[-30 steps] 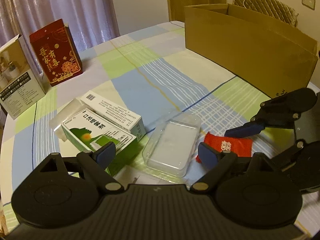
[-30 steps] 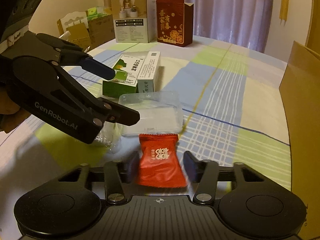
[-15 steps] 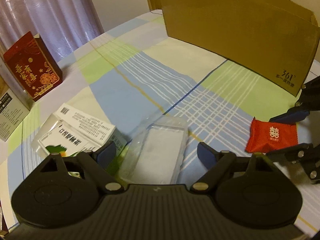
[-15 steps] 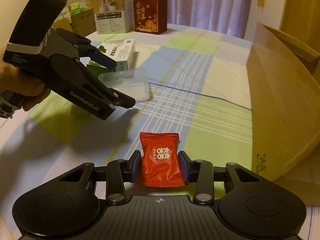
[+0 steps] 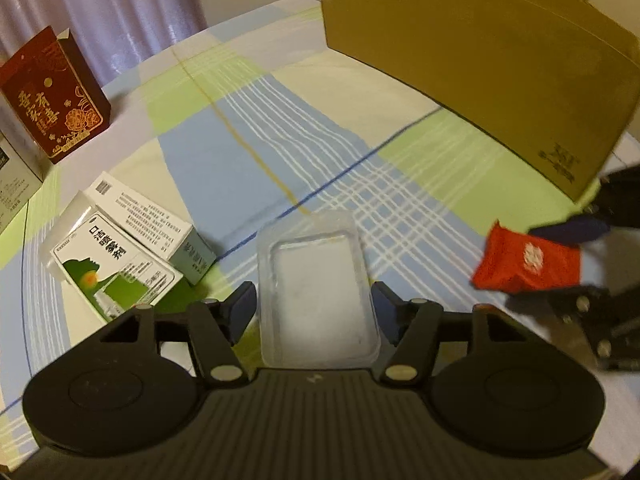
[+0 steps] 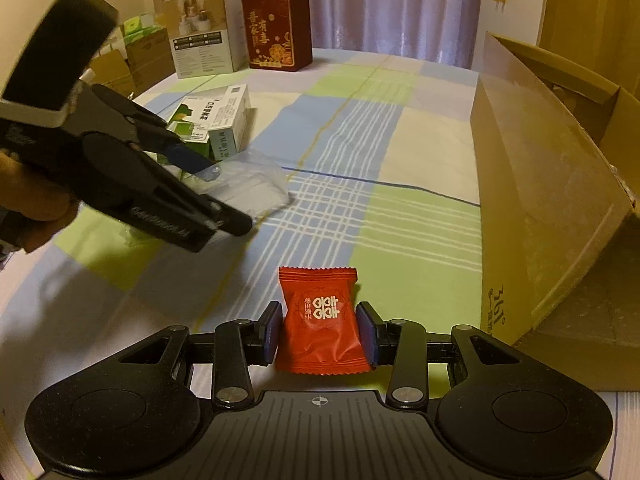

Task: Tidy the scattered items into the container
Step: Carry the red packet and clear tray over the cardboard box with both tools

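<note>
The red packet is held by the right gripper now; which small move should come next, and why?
Probably carry the red packet up and rightward over the wall of the cardboard box. The right gripper is shut on it, clear of the table, and the open box stands just to its right.

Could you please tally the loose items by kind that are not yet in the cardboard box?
Red candy packet, held in the right tool: 1
Clear plastic tray, between the left tool's fingers: 1
Medicine cartons: 2
Total: 4
</note>
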The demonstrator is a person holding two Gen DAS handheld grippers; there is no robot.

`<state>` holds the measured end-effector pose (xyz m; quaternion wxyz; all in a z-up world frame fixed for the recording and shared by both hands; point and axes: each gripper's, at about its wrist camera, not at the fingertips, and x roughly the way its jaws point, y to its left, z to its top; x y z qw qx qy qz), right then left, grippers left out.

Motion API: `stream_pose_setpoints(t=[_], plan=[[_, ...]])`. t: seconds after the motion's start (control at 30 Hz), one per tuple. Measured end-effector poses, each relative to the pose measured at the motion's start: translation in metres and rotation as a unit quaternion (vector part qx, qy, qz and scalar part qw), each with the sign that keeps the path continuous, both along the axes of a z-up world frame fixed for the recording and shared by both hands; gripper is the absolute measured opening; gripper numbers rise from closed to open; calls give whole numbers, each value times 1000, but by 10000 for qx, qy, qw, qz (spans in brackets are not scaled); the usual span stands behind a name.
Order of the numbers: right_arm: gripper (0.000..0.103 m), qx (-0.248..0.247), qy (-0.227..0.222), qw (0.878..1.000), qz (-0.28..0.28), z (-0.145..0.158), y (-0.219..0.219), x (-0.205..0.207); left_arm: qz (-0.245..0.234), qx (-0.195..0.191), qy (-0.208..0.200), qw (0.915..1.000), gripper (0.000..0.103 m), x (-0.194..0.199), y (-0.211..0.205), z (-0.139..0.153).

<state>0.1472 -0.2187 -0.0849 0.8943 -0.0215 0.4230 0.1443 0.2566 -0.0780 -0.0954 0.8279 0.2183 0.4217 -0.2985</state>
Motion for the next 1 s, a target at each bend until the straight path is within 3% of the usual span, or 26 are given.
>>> stream_pose_setpoints(t=[0.07, 0.1, 0.43, 1.0], plan=[[43, 7, 2, 10000, -25, -1, -1, 0, 64, -11, 55, 10000, 60, 3, -2, 0], [43, 2, 0, 10000, -33, -1, -2, 0, 98, -15, 90, 9999, 53, 3, -3, 1], [39, 3, -137, 9999, -83, 15, -3, -14, 802, -192, 173, 9964, 52, -38, 12, 17], [38, 33, -766, 9968, -226, 81, -6, -64, 1081, -519, -194, 9926, 52, -113, 24, 102]])
